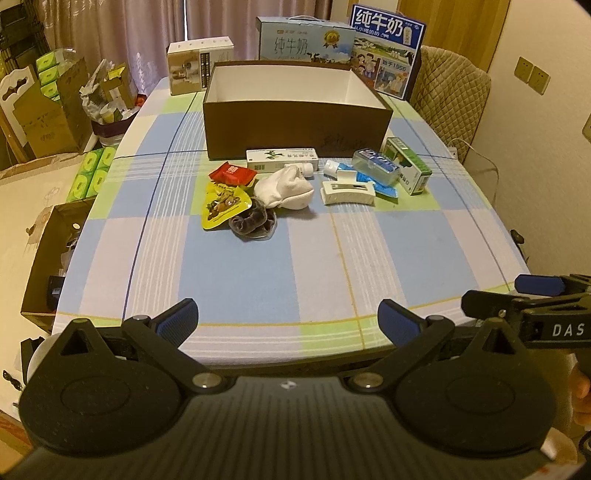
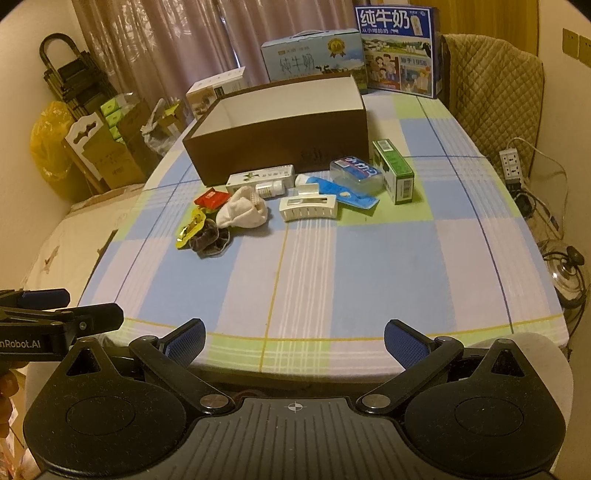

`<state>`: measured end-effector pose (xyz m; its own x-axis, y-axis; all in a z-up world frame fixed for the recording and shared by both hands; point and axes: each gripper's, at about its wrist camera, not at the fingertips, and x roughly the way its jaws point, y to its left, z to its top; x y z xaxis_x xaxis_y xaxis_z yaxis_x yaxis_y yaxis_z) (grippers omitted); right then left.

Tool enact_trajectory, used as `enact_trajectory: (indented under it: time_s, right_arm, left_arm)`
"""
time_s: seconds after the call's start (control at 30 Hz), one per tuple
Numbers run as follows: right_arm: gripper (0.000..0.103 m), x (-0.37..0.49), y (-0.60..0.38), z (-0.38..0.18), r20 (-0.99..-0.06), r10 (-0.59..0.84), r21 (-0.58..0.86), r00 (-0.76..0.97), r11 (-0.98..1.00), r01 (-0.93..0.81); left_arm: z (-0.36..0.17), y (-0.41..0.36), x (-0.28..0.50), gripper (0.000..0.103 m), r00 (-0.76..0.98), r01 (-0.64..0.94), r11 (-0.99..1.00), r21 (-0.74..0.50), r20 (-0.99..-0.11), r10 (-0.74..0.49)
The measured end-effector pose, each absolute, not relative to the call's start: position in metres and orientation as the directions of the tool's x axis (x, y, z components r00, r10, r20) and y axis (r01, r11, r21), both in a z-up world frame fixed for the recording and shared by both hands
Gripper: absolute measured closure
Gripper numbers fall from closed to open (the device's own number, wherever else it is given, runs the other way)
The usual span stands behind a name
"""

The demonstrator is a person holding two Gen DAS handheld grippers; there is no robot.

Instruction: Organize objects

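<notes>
Checked tablecloth [image 1: 258, 258], curtains [image 1: 140, 29] behind; both claws [image 1: 288, 317] [image 2: 293, 338] wide apart, empty

Left gripper [image 1: 288, 317], matte black, two round housings, angled link arms with silver pivot screws, ribbed blue pads [image 1: 181, 317], small cross mark on ribbed body, right gripper [image 2: 294, 336] alike, white "DAS" lettering on its side, "nRobot.AI" on the left's

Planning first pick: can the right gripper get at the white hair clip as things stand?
Probably yes. The right gripper is open at the table's near edge, and only bare tablecloth lies between it and the white hair clip, whose near side is uncovered.
</notes>
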<state>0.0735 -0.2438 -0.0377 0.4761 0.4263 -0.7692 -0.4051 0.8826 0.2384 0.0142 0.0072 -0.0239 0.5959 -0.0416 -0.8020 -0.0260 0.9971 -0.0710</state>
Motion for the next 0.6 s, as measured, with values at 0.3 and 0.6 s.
enact_trajectory:
  time_s: [0.3,0.6]
  right_arm:
    - [0.002,0.092,-0.253,-0.052,-0.761,0.45,0.276,0.467,0.876,-0.395]
    - [0.002,0.122,-0.257,-0.063,-0.752,0.427,0.236,0.502,0.886,-0.399]
  left_arm:
    - [-0.044,0.021,0.03,0.001,0.553,-0.05,0.994,-0.093,-0.831,-0.05]
    - [-0.059,0.041,0.058,0.001,0.561,-0.075,0.993,-0.087,-0.827,-0.03]
